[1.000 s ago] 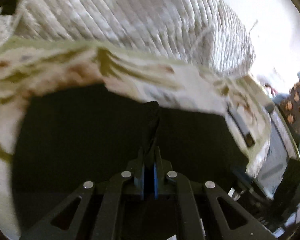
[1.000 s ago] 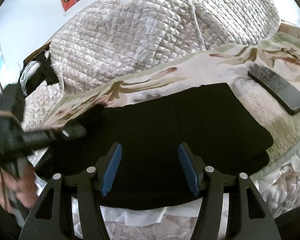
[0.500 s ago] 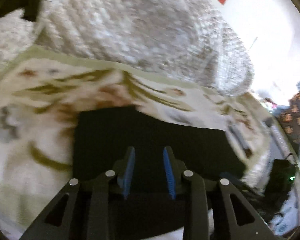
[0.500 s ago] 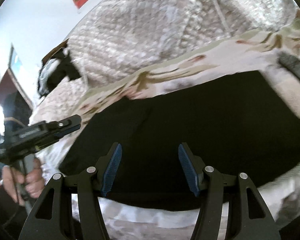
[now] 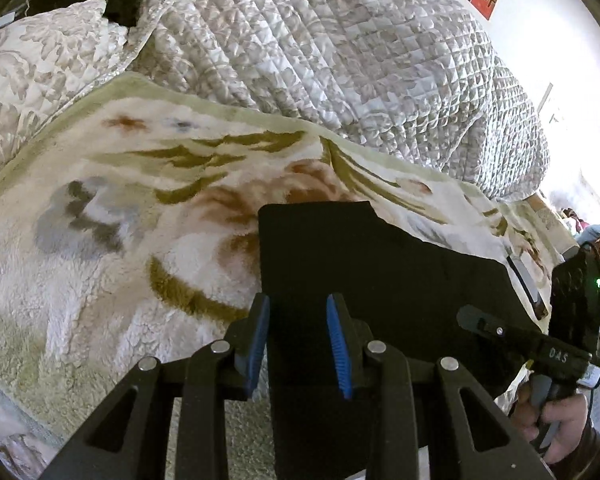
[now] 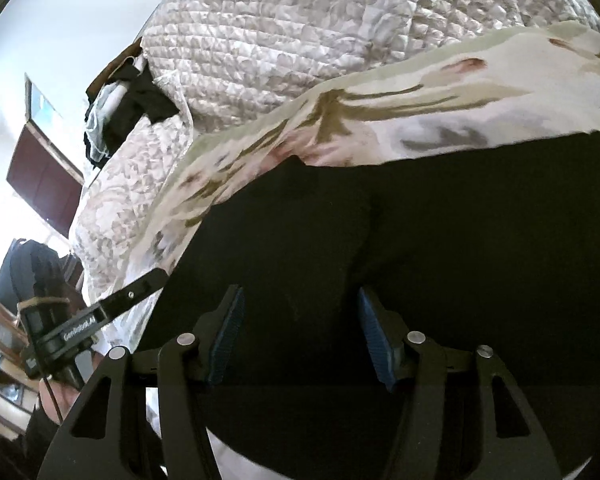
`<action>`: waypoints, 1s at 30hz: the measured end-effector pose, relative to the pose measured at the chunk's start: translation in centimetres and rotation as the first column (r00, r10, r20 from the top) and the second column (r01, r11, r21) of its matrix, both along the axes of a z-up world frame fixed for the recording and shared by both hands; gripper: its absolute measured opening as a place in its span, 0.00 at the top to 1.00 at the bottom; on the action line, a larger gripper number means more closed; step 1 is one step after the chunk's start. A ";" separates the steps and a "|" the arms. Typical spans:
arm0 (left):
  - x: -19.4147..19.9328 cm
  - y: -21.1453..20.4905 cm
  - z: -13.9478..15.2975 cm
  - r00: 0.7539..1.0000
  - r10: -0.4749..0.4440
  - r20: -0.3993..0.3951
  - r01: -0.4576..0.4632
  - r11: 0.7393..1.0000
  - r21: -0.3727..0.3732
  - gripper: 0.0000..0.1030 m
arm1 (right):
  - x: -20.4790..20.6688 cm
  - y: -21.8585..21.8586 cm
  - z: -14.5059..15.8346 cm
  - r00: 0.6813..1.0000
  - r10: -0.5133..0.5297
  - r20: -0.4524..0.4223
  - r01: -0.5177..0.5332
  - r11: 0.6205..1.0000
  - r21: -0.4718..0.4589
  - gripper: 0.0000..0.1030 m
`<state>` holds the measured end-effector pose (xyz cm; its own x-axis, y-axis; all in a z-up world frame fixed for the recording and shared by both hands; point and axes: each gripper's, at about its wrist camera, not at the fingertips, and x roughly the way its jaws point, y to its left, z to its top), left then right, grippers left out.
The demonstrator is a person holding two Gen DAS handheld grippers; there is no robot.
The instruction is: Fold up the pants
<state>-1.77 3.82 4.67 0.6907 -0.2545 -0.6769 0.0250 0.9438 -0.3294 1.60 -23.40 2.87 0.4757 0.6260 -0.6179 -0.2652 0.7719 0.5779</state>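
Black pants folded on a floral blanket, both tongs hovering over them.
A quilted bedspread is heaped behind the fleecy floral blanket; the black pants lie flat on that blanket in a folded slab; the left tongs stand partly open over the pants' left edge, gripping nothing; the right tongs are wider, closing, pads clear of the cloth.

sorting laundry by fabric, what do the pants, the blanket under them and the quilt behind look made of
Pants: black, matte, smooth cloth that lies flat; the weave is too dark to tell.
Blanket: plush fleece by its fuzzy pile, cream with a printed floral pattern.
Quilt: padded fabric with a satin-like sheen, stitched in small diamonds, with a pale leaf print.
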 end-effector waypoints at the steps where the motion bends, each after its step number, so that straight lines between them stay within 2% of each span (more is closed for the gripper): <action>1: 0.1 -0.1 0.0 1.000 0.004 0.000 -0.004 1.000 0.000 0.69 | 0.3 0.2 0.0 1.000 0.011 -0.005 -0.011 1.000 0.009 0.64; 2: 0.0 -0.1 -0.1 1.000 0.006 -0.001 -0.006 1.000 0.001 0.69 | 0.8 0.4 -0.4 0.999 0.024 -0.027 -0.023 0.999 0.024 0.74; 3: 0.0 -0.1 -0.1 1.000 0.007 -0.001 -0.007 1.000 0.003 0.69 | 1.1 0.6 -0.7 0.998 0.033 -0.051 -0.032 0.999 0.032 0.91; 4: -0.1 -0.2 -0.1 1.000 0.007 -0.002 -0.007 1.000 0.006 0.69 | 1.4 0.9 -1.1 0.997 0.041 -0.071 -0.039 0.999 0.029 0.96; 10: -0.6 -0.6 0.6 1.000 0.005 0.019 -0.006 0.999 0.032 0.69 | 0.7 -0.8 0.8 1.000 -0.015 0.017 0.014 0.998 0.059 0.97; 13: -0.5 -0.9 0.4 1.000 0.001 0.006 -0.002 0.999 0.039 0.69 | 1.1 -1.5 -1.0 0.998 -0.046 -0.030 0.047 0.999 0.008 0.98; 15: -0.6 -1.2 0.2 1.000 -0.001 -0.003 0.001 0.999 0.045 0.69 | 1.0 -2.1 -1.4 0.998 -0.053 -0.029 0.054 0.998 0.039 0.98; 18: -0.8 -1.6 0.4 1.000 -0.010 -0.003 0.010 0.998 0.059 0.69 | 1.0 -1.7 -0.6 0.999 -0.038 -0.006 0.038 0.999 0.012 0.98; 21: -0.7 -2.0 1.1 1.000 -0.021 0.013 0.020 0.998 0.060 0.69 | 0.4 -1.5 0.6 0.998 -0.027 0.048 0.026 0.999 0.023 0.98; 22: -0.5 -2.1 1.4 1.000 -0.025 0.019 0.024 0.998 0.062 0.69 | 0.5 -1.4 0.6 0.999 -0.024 0.045 0.024 1.000 0.010 0.97; 24: 0.2 -2.4 1.9 0.999 -0.031 0.025 0.029 0.997 0.066 0.69 | 1.1 -1.4 -0.4 0.999 -0.041 -0.014 0.040 0.998 -0.043 0.93; 25: 0.7 -2.6 2.1 0.999 -0.036 0.028 0.034 0.997 0.070 0.69 | 1.2 -1.8 -0.6 0.998 -0.059 -0.023 0.058 0.998 -0.023 0.90; 26: 1.2 -2.8 2.4 0.999 -0.043 0.031 0.041 0.996 0.076 0.69 | 1.0 -2.5 -0.2 0.996 -0.094 -0.010 0.094 0.996 -0.012 0.87; 28: 2.3 -3.4 2.7 0.997 -0.068 0.035 0.065 0.993 0.095 0.69 | 0.5 -3.5 1.1 0.986 -0.156 0.054 0.158 0.986 -0.052 0.86; 30: 3.9 -4.1 2.5 0.995 -0.092 0.027 0.088 0.990 0.111 0.69 | 0.1 -4.3 2.2 0.978 -0.176 0.113 0.180 0.983 -0.027 0.86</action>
<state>2.11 -0.25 7.15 0.6901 -0.2423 -0.6820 0.1206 0.9676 -0.2217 1.72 -27.71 5.09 0.6436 0.5029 -0.5770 -0.1818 0.8327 0.5230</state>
